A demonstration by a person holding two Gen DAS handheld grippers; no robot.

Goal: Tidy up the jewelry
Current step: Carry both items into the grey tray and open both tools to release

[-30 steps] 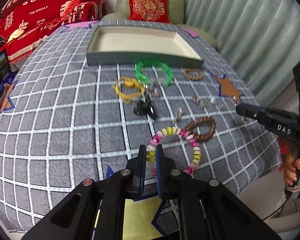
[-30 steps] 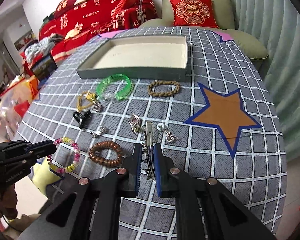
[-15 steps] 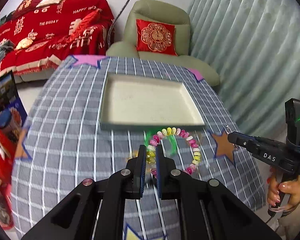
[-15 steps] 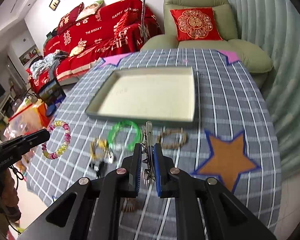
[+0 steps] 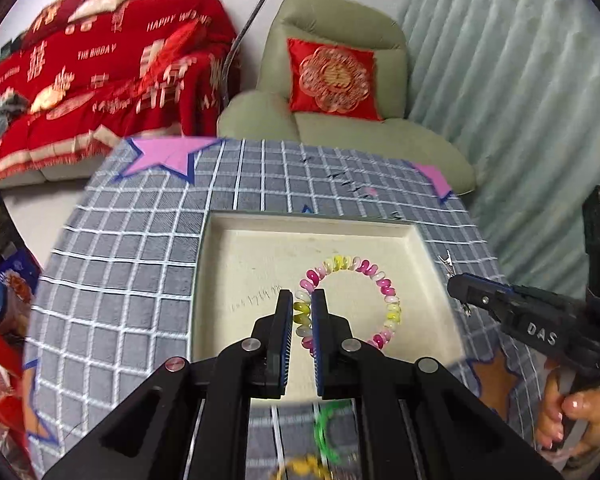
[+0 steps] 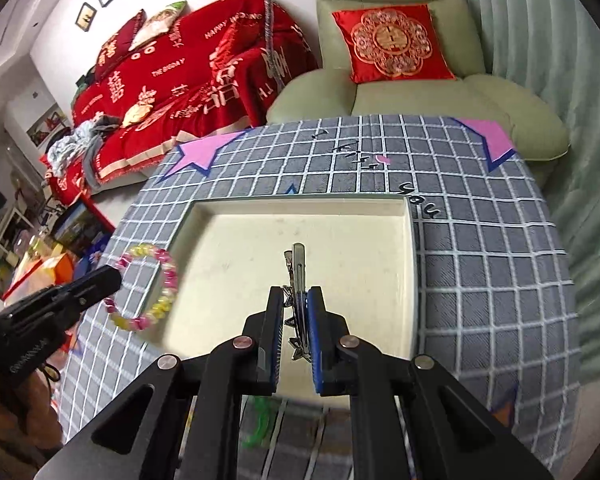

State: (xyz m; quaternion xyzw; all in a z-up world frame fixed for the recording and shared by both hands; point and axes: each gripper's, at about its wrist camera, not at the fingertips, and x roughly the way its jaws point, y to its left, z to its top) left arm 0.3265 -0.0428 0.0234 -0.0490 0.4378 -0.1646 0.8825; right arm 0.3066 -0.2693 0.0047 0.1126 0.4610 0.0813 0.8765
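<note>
A: From the left wrist: the left tongs (image 5: 302,308) are clamped on a pink-and-yellow coiled plastic bracelet (image 5: 380,280) above the shallow cream square tray (image 5: 260,220). A green plastic bangle (image 5: 326,436) blurs at the counter's near edge.

B: From the right wrist: the right tongs (image 6: 296,320) are clamped on a silver metal hair clip (image 6: 298,272) above the tray's middle. The bracelet hangs over the tray's left edge, with the grey checked counter (image 6: 480,280) to the tray's right.

Your table (image 6: 480,280) wears a grey checked cloth. The shallow cream tray (image 6: 414,264) sits dead centre. A green bangle (image 5: 326,436) lies at six o'clock of it.
</note>
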